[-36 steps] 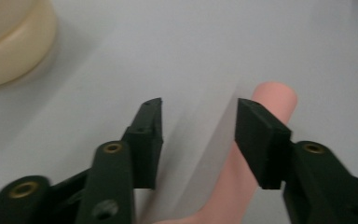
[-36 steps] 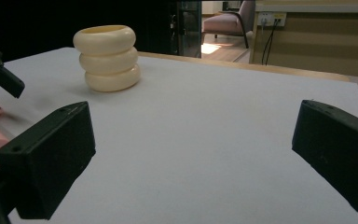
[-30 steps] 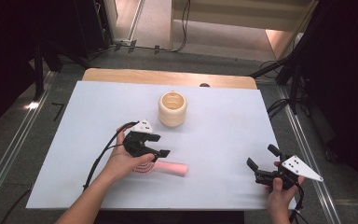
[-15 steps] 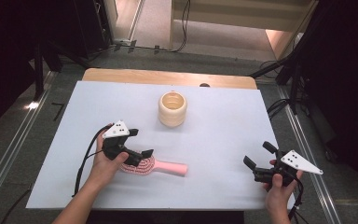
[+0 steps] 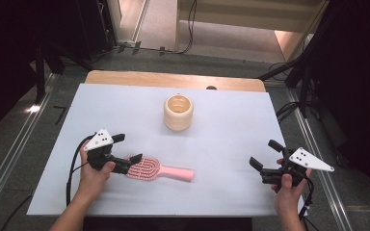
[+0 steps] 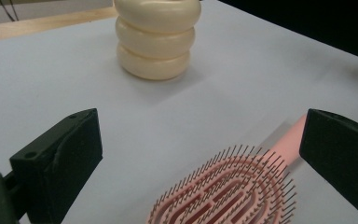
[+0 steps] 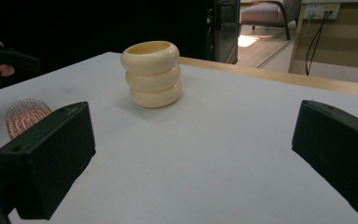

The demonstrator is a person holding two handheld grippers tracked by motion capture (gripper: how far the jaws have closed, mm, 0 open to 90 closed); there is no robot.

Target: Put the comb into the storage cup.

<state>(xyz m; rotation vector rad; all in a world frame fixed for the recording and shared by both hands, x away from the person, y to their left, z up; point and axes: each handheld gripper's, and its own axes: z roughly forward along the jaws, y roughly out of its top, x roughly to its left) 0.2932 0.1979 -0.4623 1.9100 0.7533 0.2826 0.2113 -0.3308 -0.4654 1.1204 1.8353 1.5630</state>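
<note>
Clearly, the pink hairbrush (image 5: 158, 169) is found lying flat just beside the open, empty left hand-held gripper (image 5: 127, 155), its handle pointed toward the farther, open right hand-held gripper (image 5: 265, 161).

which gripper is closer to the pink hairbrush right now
Left. The left gripper is open right at the bristle head of the pink hairbrush; the right gripper is well beyond its handle end.

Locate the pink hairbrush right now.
In the high view the pink hairbrush lies flat, front left on the table, beside the open left gripper.
</note>
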